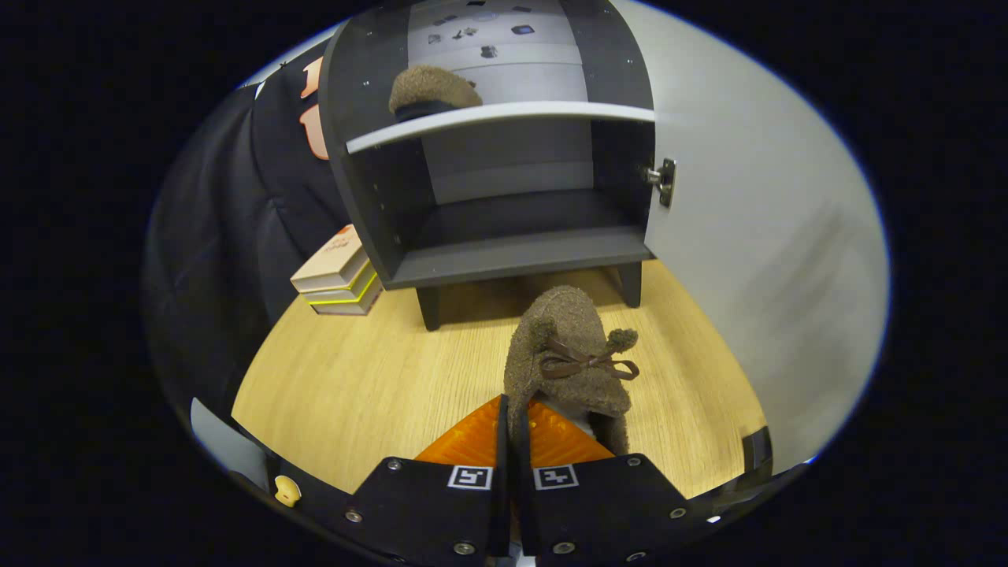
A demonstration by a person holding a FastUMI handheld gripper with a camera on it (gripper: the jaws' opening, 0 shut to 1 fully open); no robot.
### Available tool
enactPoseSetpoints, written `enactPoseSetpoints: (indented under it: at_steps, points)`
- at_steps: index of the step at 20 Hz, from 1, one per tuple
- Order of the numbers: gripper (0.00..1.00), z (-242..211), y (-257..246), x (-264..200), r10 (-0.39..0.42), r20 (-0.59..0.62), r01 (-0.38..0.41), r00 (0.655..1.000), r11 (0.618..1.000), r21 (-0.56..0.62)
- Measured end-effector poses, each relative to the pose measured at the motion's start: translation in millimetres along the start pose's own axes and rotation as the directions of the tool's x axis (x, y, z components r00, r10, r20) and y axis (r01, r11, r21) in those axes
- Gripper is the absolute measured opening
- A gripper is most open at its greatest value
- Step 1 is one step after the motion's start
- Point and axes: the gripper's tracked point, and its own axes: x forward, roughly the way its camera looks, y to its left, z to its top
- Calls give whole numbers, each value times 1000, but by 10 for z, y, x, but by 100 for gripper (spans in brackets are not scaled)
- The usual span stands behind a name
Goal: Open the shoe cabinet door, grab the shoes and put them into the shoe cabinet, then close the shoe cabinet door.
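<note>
While the gripper has its two fingers drawn almost together, they pinch the near edge of a fuzzy brown shoe, so that only a thin fold of the fabric sits in the narrow slit between them. This shoe stands up ahead of the fingers, its toe pointing away toward the cabinet, and a dark brown ribbon bow with a small pompom lies across its right side. Whether its sole touches the wooden floor or hangs just above it cannot be told. Farther off stands the dark shoe cabinet on short legs, raised a little from the floor. Its door, pale on the inner face, is swung wide open to the right, and a metal hinge shows where it joins the right wall of the cabinet. Inside, a light-edged shelf divides the cabinet in two; the second brown shoe rests on that upper shelf toward its left end, with the lower compartment below it. To the left of the cabinet, a short stack of books lies on the floor beside its left leg.
</note>
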Motion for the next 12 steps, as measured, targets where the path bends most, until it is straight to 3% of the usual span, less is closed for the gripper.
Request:
enactPoseSetpoints:
  at_steps: [6, 12]
  points:
    - [5, 723, 108, -463, 17, 112, -13, 994, 999, -39]
    - [5, 1432, 170, -598, 41, 209, -17, 977, 993, -116]
